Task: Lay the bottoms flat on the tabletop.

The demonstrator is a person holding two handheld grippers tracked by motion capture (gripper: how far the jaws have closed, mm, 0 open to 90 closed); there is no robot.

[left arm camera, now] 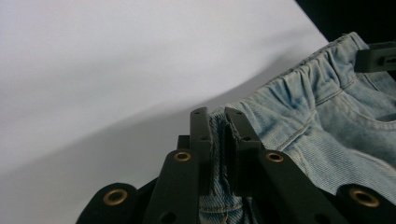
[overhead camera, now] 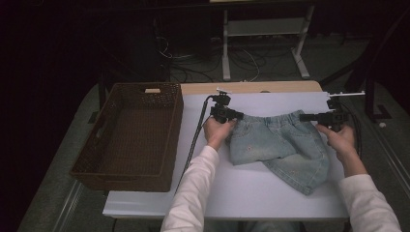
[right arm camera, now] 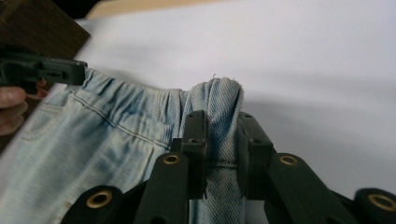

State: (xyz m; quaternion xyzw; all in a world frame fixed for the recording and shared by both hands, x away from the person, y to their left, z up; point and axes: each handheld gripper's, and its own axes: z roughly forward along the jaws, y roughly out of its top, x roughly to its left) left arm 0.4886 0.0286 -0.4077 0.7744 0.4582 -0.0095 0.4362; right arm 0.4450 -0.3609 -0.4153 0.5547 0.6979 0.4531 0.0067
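Note:
A small pair of light blue denim shorts (overhead camera: 280, 145) lies on the white table (overhead camera: 251, 193), waistband at the far side. My left gripper (overhead camera: 238, 116) is shut on the waistband's left end; in the left gripper view its jaws pinch a fold of denim (left arm camera: 219, 135). My right gripper (overhead camera: 303, 117) is shut on the waistband's right end, where a bunched fold of the shorts (right arm camera: 219, 116) stands between its pads. In the right gripper view the left gripper (right arm camera: 42, 70) shows at the far left with fingers beside it. The right gripper's tip (left arm camera: 376, 57) appears at the left gripper view's right edge.
A dark brown woven basket (overhead camera: 130, 137) stands empty at the table's left edge. Cables trail from both grippers. Behind the table are a white desk frame (overhead camera: 263, 43) and loose cables on the floor. Bare white tabletop lies in front of the shorts.

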